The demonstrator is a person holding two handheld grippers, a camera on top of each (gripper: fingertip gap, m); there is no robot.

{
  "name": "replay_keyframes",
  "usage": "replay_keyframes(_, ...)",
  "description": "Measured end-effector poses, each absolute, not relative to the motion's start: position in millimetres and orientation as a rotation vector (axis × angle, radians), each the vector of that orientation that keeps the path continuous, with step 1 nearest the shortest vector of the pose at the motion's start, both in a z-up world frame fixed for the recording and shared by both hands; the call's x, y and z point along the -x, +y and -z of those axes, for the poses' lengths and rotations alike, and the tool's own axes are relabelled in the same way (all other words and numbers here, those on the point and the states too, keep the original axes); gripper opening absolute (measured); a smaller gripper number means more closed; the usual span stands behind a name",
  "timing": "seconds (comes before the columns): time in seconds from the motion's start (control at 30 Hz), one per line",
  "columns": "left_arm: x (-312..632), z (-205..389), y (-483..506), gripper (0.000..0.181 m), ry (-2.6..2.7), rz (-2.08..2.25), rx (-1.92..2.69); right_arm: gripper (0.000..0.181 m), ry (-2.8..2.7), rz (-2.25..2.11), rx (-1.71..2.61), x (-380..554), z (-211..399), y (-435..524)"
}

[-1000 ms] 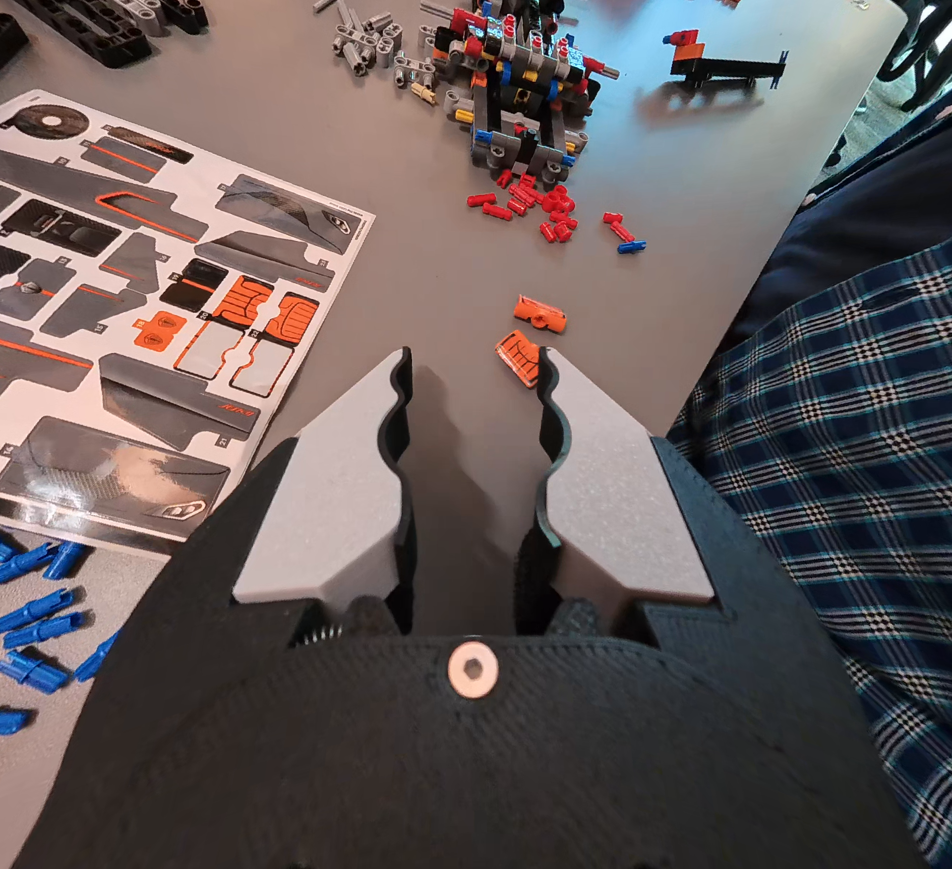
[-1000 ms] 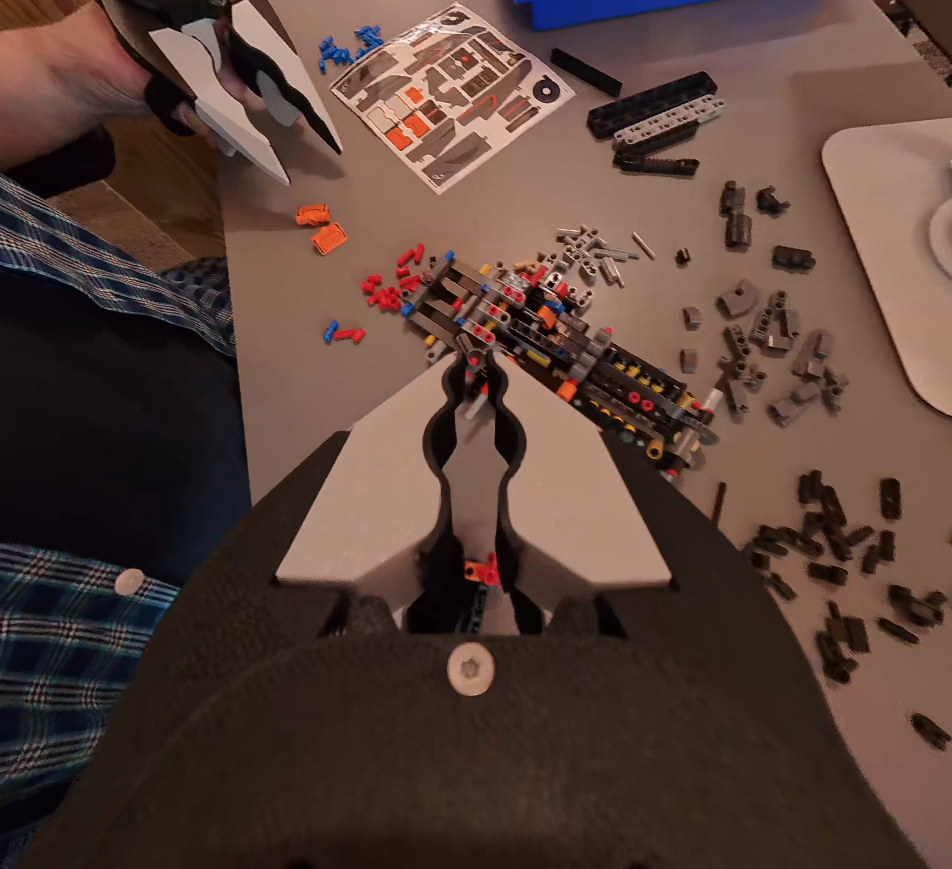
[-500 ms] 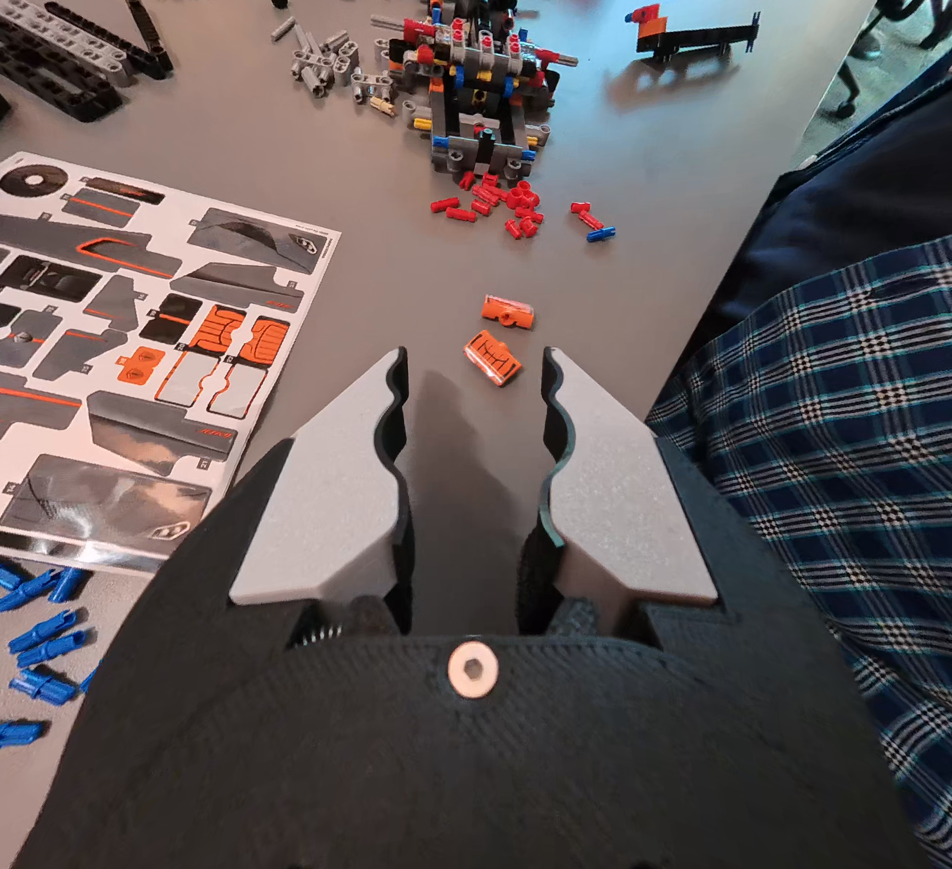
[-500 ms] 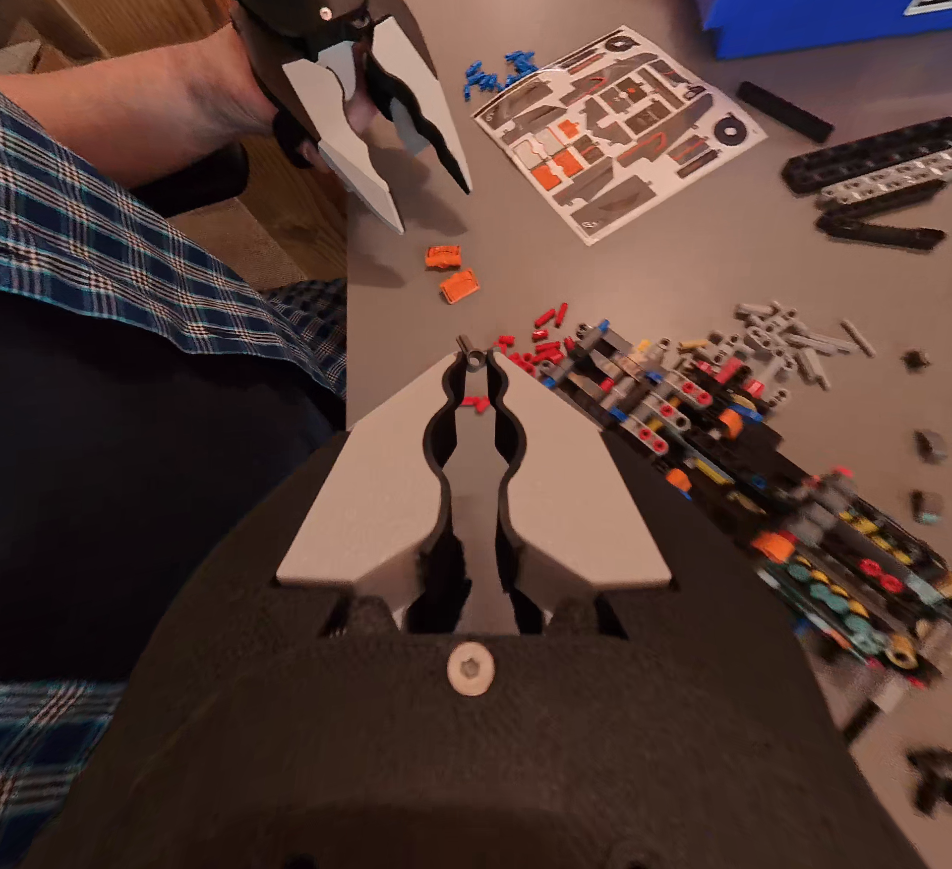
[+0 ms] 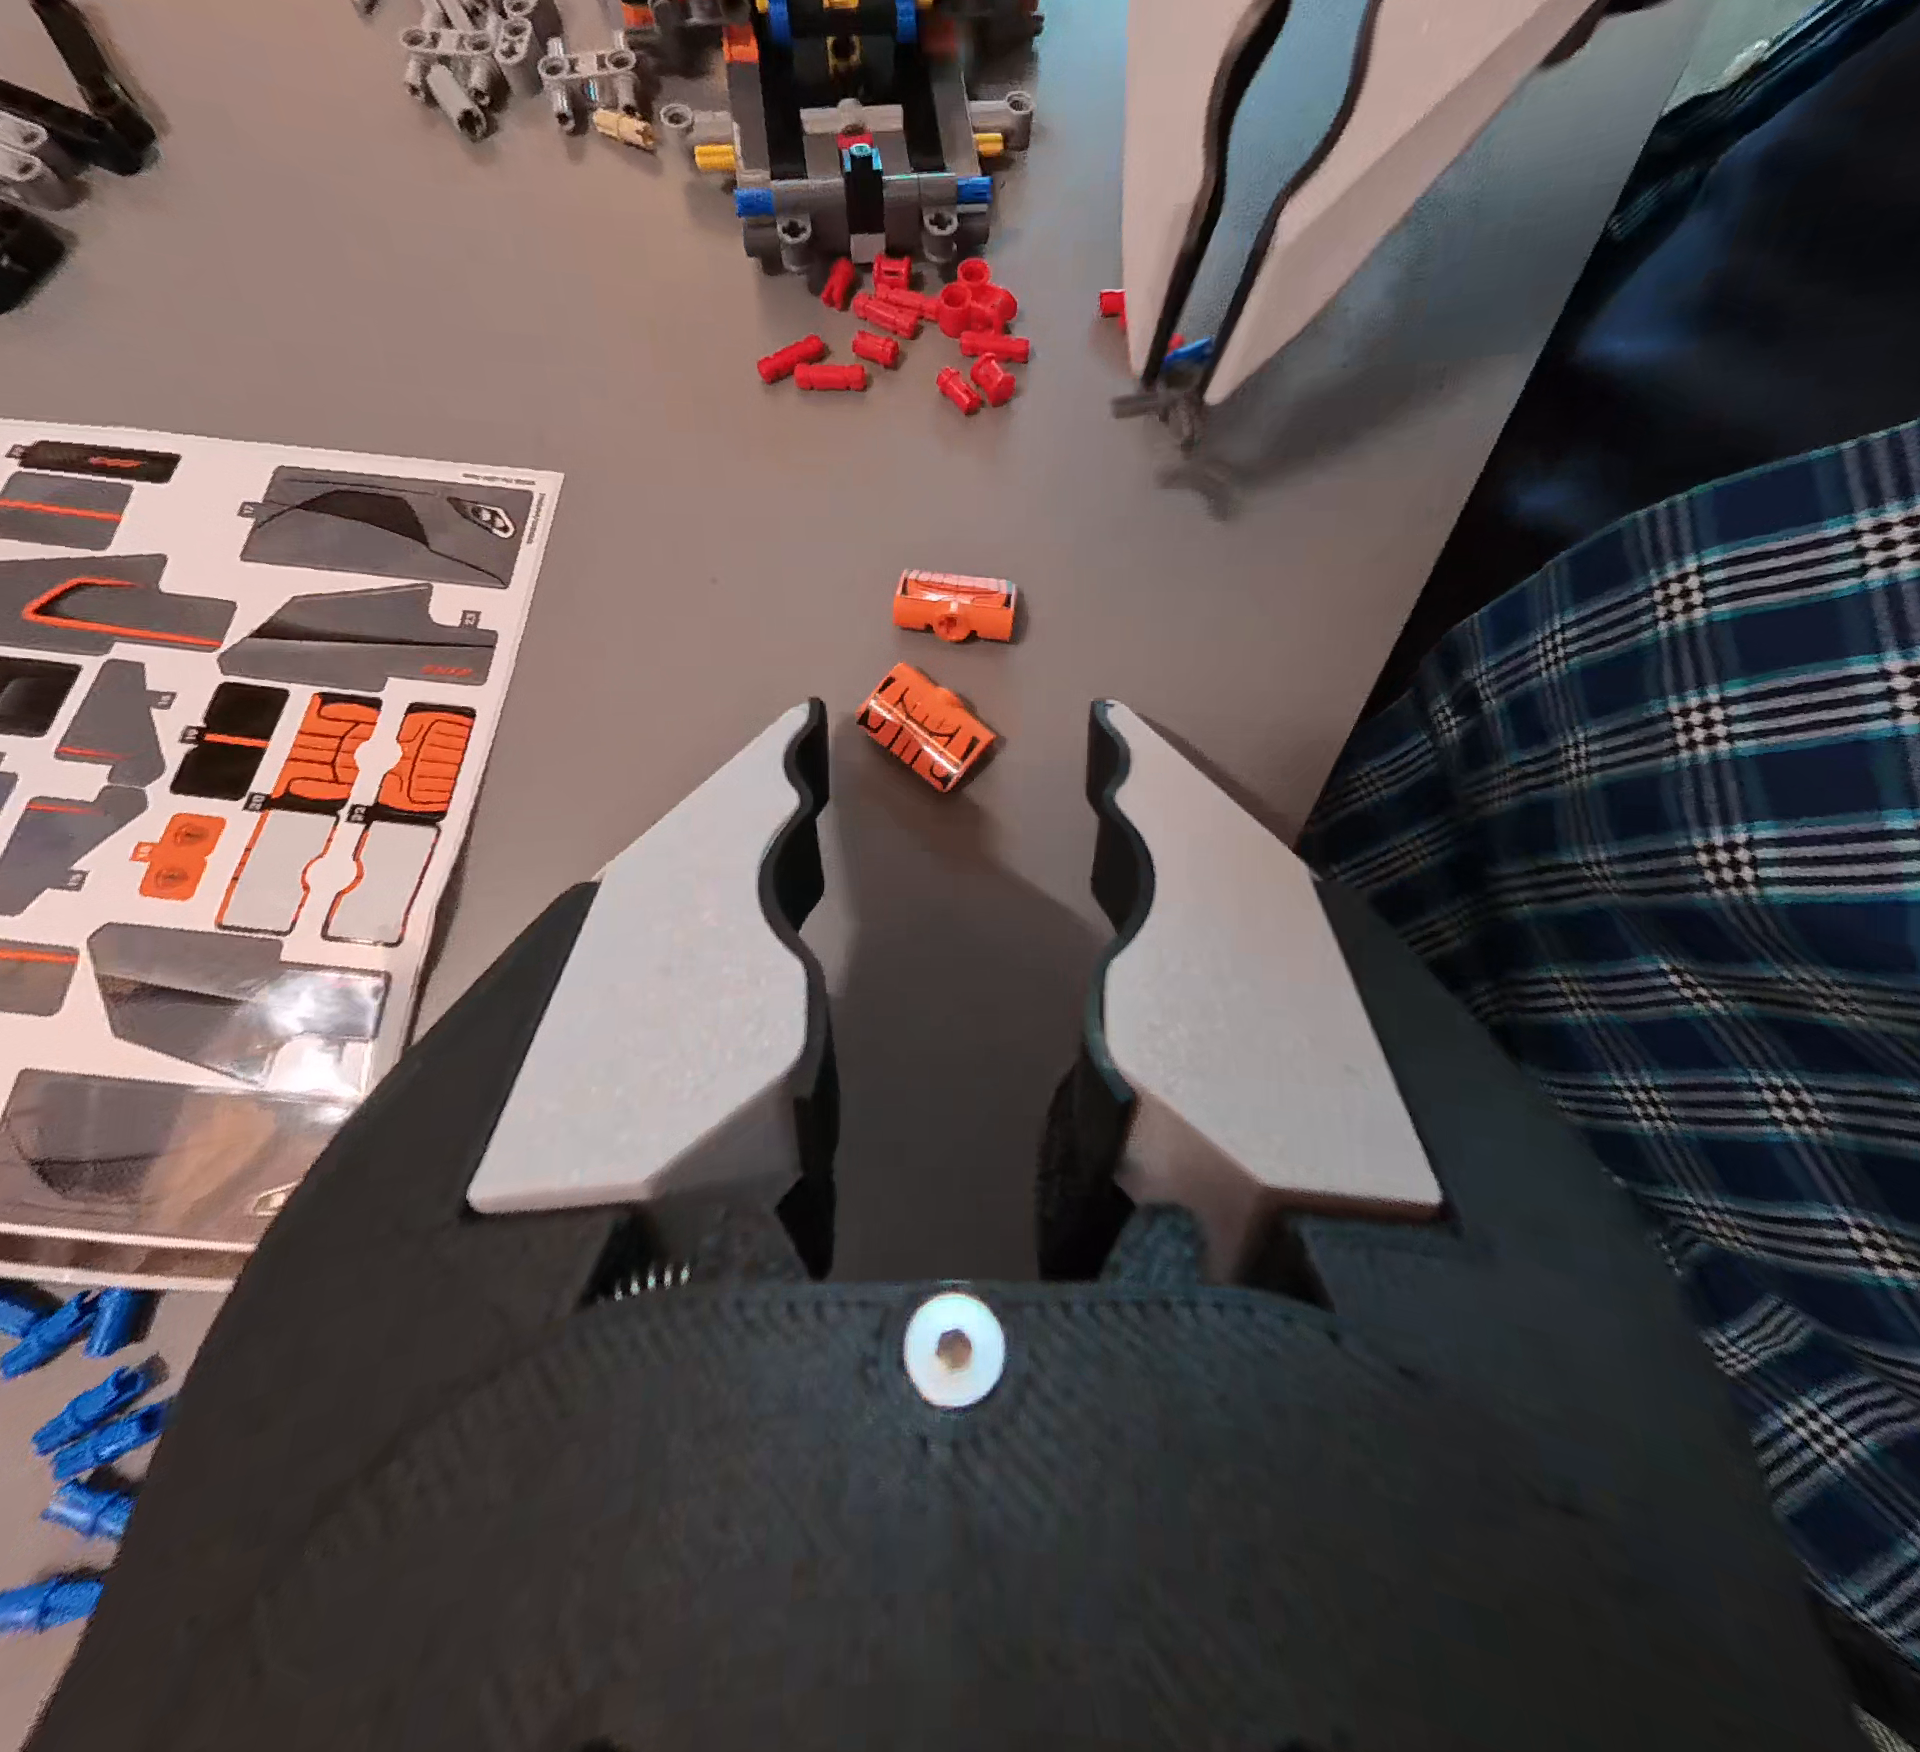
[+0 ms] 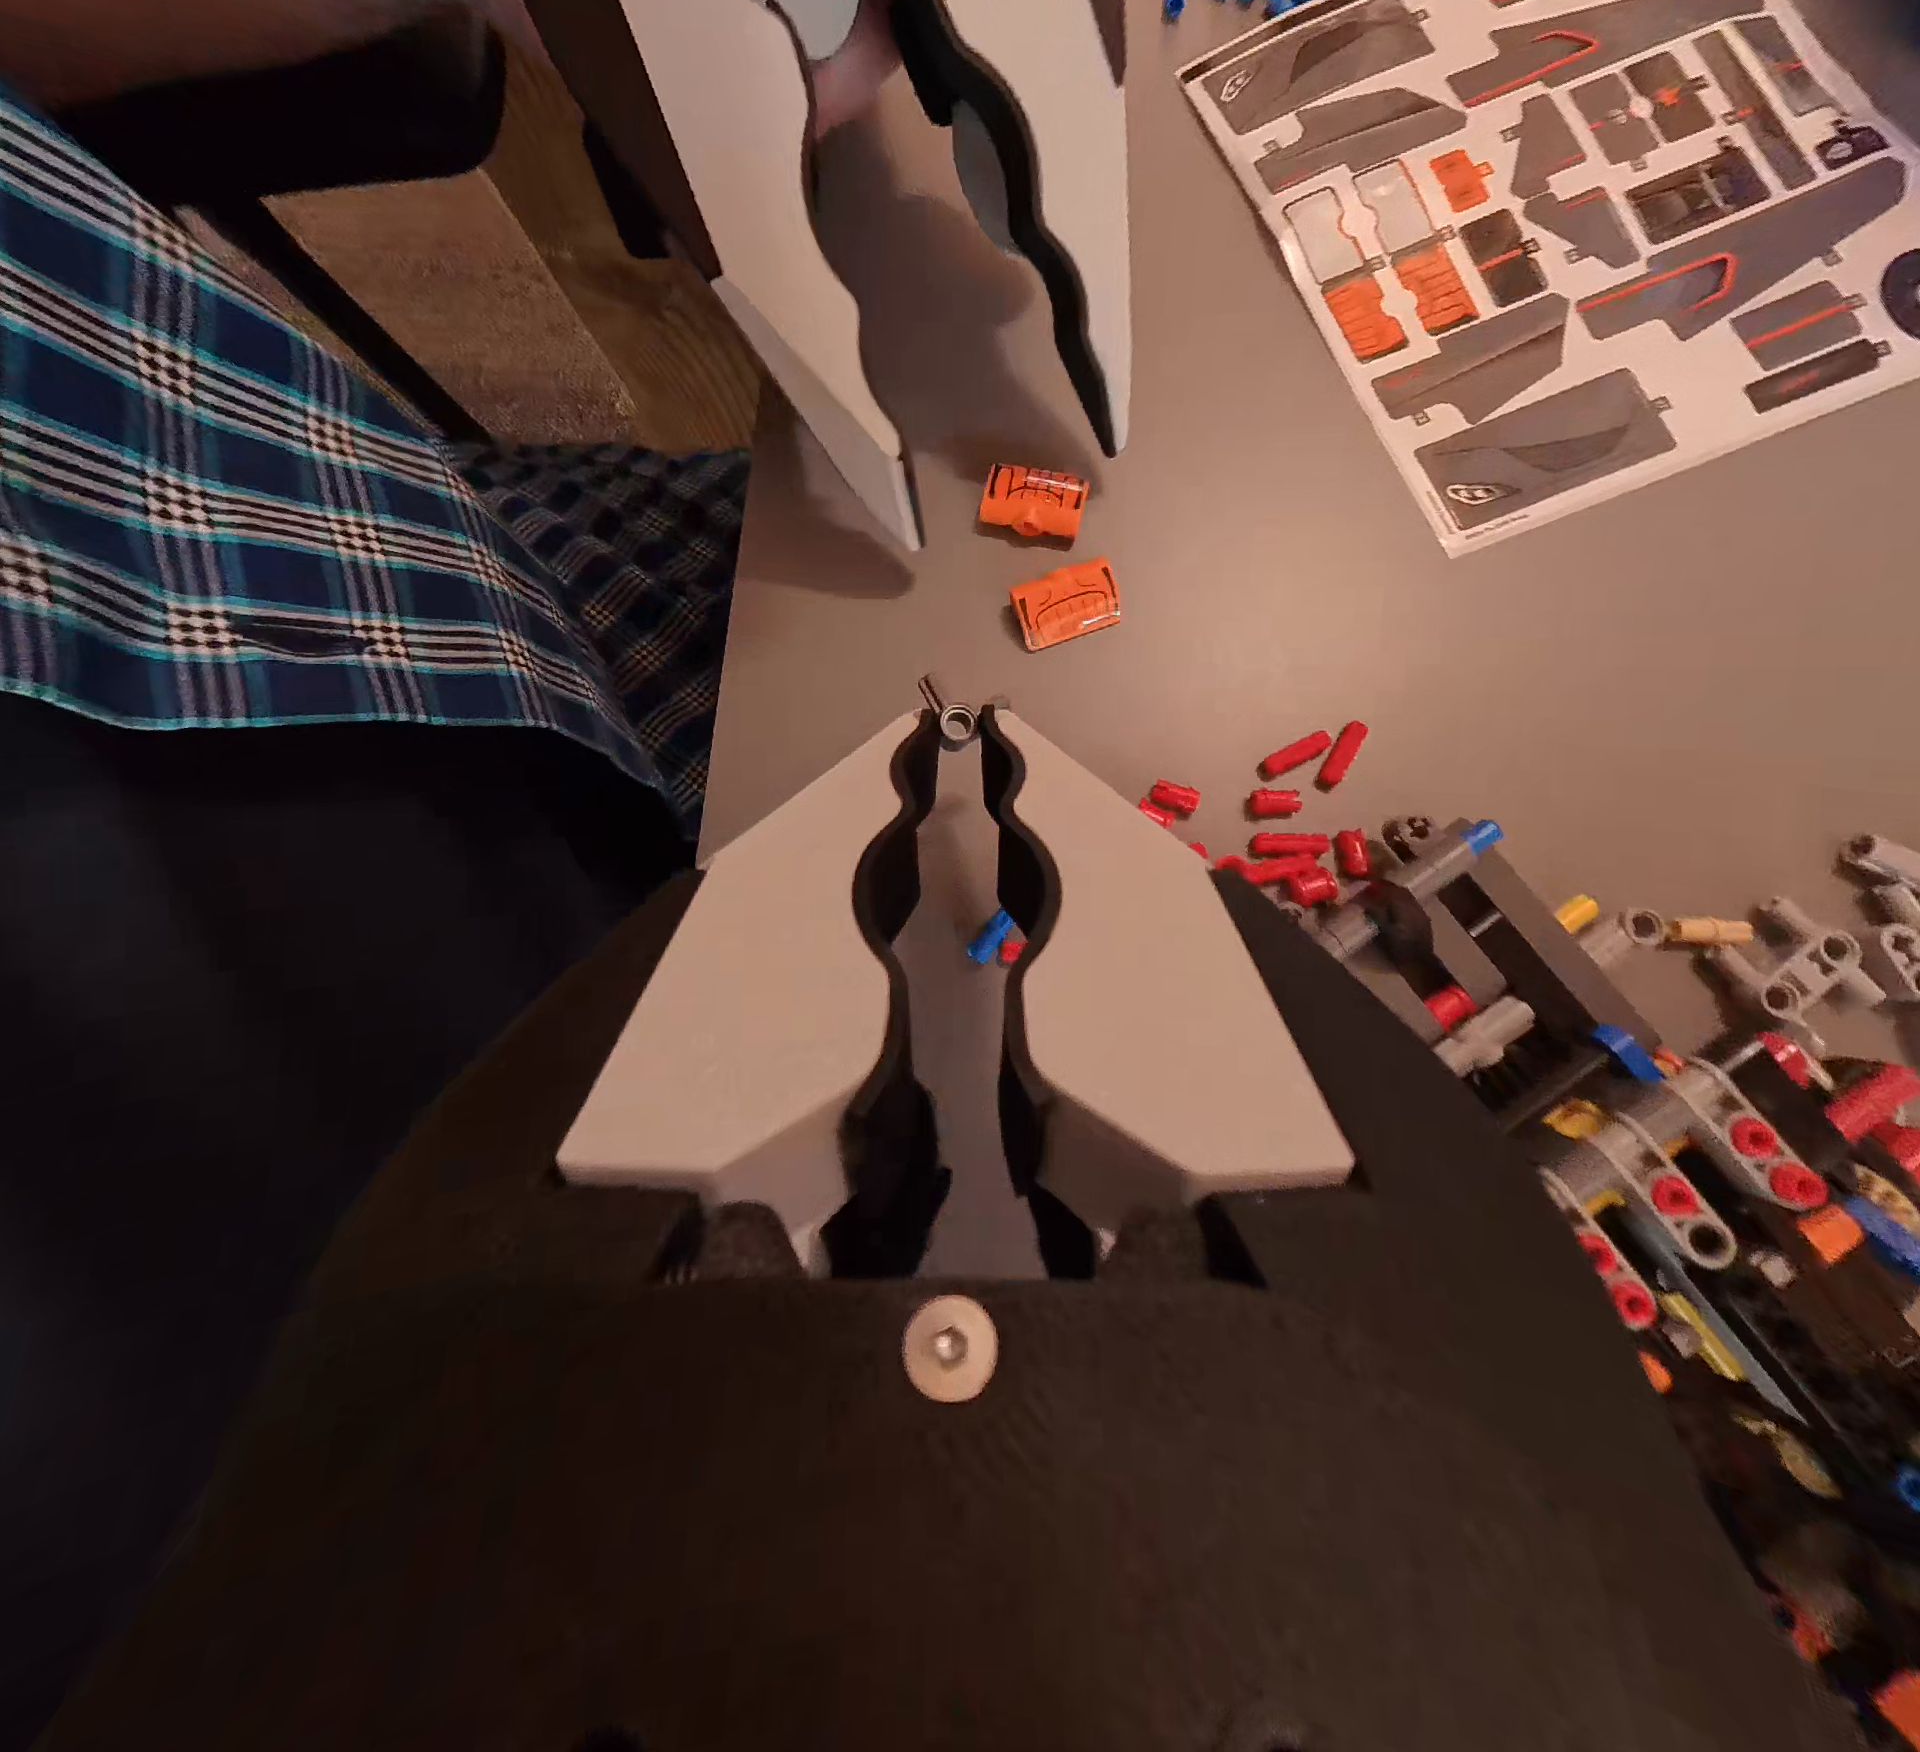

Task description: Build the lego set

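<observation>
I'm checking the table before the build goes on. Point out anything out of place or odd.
Nothing looks damaged. The red pins lie scattered loose before the partly built model, and two orange stickered pieces lie apart near the table edge. The sticker sheet lies askew. The right gripper pinches a small grey connector.

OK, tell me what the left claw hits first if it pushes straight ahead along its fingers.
Most likely the nearer orange piece, lying on the table just past the open left claw. The second orange piece lies right behind. Height above the table is unclear.

Right gripper (image 6: 956, 715), jaws pinching small grey connector (image 6: 957, 722) above table (image 6: 1299, 622)
</observation>
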State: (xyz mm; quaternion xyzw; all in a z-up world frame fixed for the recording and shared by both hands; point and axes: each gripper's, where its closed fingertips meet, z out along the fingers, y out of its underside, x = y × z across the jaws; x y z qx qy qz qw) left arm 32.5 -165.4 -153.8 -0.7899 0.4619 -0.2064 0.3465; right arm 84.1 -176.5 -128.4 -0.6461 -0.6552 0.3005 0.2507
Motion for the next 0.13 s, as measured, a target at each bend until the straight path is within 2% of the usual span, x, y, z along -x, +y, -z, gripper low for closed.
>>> replay_keyframes(0.13,-29.3,153.3,-161.2,0.046,1.216,0.499,2.047,0.006,-1.846,-0.772,1.714,-80.9,140.0,-177.9)
